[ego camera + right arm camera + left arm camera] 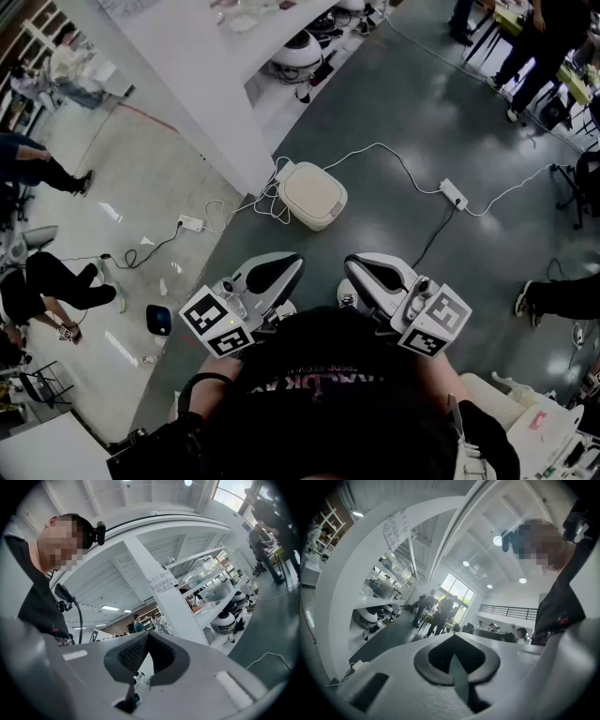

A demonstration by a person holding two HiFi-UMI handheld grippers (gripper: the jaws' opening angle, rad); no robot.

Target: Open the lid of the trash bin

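Both held close to our body, left gripper (pixel 279 269) and right gripper (pixel 371 272) have jaws pressed together, empty. Trash bin (pixel 313 195) sits ahead on the floor (pixel 403 112), lid down.

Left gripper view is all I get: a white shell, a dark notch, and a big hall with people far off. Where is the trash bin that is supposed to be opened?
Observer: The head view shows the trash bin standing on the dark floor, ahead of the person and beyond both grippers.
Operator: Is it open already?
Observer: No, its cream lid lies flat and closed on top.
Operator: Is either gripper touching it?
Observer: No. The left gripper and the right gripper are held side by side close to the person's body, clearly apart from the bin.
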